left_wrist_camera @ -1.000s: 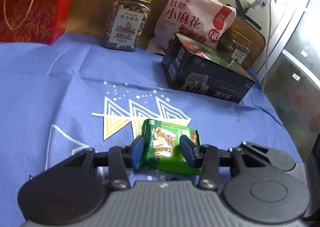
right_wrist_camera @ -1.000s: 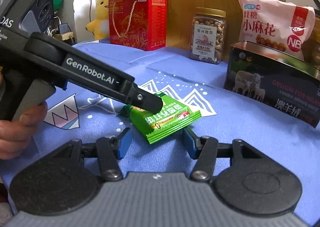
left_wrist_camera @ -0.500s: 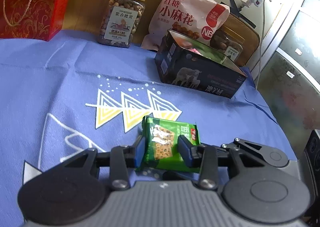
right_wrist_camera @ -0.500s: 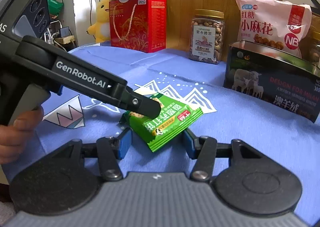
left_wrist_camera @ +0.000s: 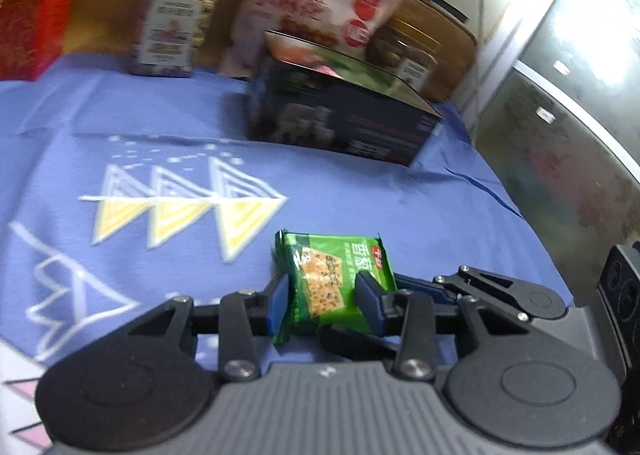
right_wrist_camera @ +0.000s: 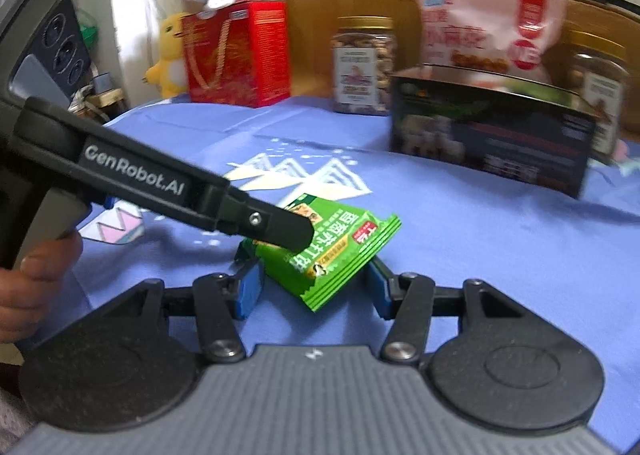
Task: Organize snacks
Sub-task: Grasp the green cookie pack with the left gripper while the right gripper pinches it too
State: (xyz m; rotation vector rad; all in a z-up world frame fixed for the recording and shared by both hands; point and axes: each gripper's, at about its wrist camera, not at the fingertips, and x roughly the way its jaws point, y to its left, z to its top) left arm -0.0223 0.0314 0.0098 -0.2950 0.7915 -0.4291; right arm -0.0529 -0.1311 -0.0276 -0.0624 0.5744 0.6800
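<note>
Both grippers matter: the left gripper [left_wrist_camera: 322,301] pinches only the green packet's [left_wrist_camera: 334,283] slippery edge, the right gripper [right_wrist_camera: 312,289] gapes unladen, so the packet could slip before reaching the box [left_wrist_camera: 340,115].

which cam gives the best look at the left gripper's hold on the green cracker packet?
Left wrist. It looks straight down the left gripper, both blue pads pressed on the sides of the green cracker packet, printed face up. Right wrist shows the packet from the side, one left finger lying across it, the far pad hidden, so the hold reads less clearly.
</note>
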